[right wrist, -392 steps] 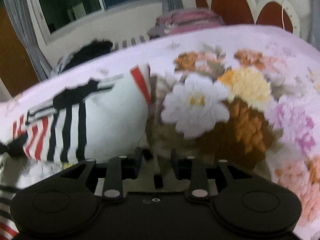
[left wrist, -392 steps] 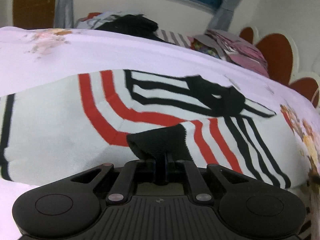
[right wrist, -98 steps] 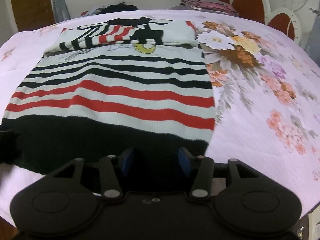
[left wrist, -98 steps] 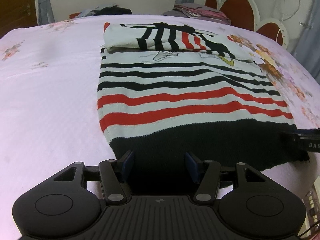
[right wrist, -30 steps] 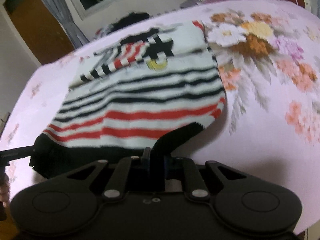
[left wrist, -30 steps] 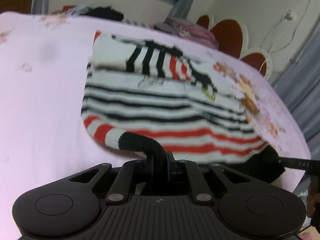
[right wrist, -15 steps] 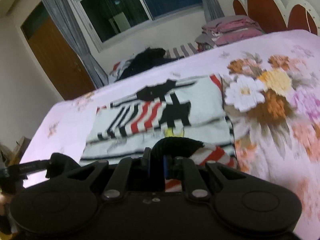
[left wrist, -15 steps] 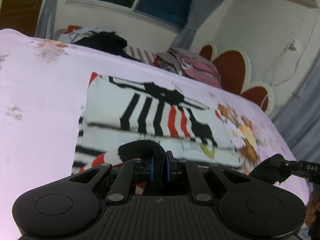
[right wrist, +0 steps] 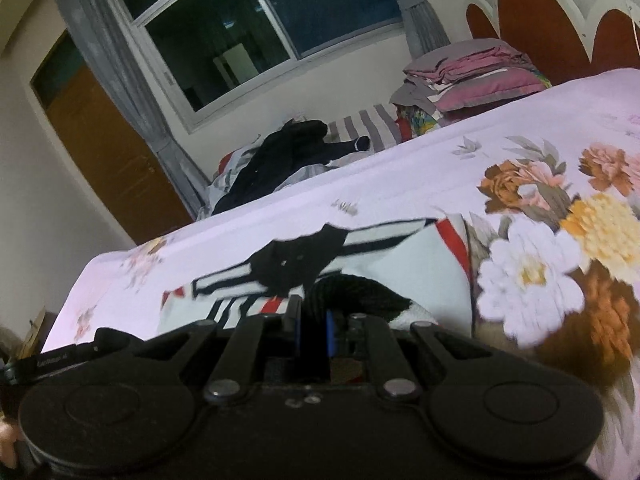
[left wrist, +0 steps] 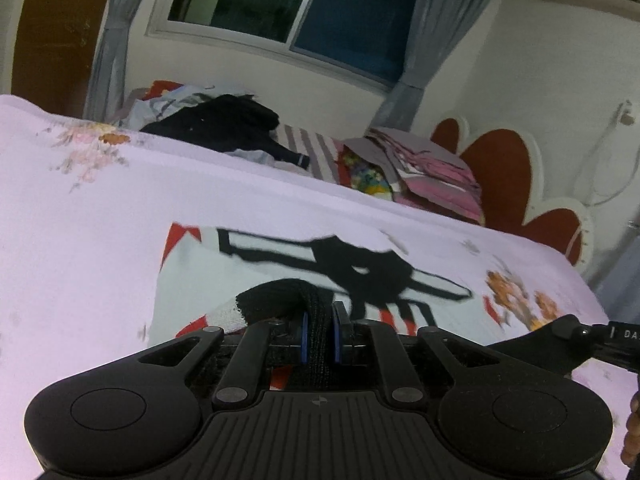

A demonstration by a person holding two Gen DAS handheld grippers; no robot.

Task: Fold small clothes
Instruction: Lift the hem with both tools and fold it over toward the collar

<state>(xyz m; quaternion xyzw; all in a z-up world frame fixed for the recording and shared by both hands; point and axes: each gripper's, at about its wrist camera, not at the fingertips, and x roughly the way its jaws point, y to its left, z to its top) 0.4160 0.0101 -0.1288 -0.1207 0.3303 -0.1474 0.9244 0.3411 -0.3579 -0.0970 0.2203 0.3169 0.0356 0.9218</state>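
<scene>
A small knitted sweater [left wrist: 224, 280], white with black and red stripes, lies on the pink floral bedspread [left wrist: 72, 248]. My left gripper [left wrist: 319, 320] is shut on the sweater's black hem [left wrist: 280, 294], lifted over the folded sleeves and collar part. In the right wrist view the same sweater [right wrist: 404, 264] shows, and my right gripper [right wrist: 313, 320] is shut on the other corner of the black hem [right wrist: 360, 292]. Each gripper shows at the edge of the other's view, carrying the hem level with it.
A heap of dark and striped clothes [left wrist: 224, 124] lies at the far side of the bed. A stack of folded pink and grey bedding [right wrist: 472, 76] sits by the red headboard [left wrist: 508, 172]. A window and curtains stand behind.
Both grippers have carried the black hem up and away from the near edge, over the striped body toward the collar end. The red-striped part is now folded under and mostly out of sight.
</scene>
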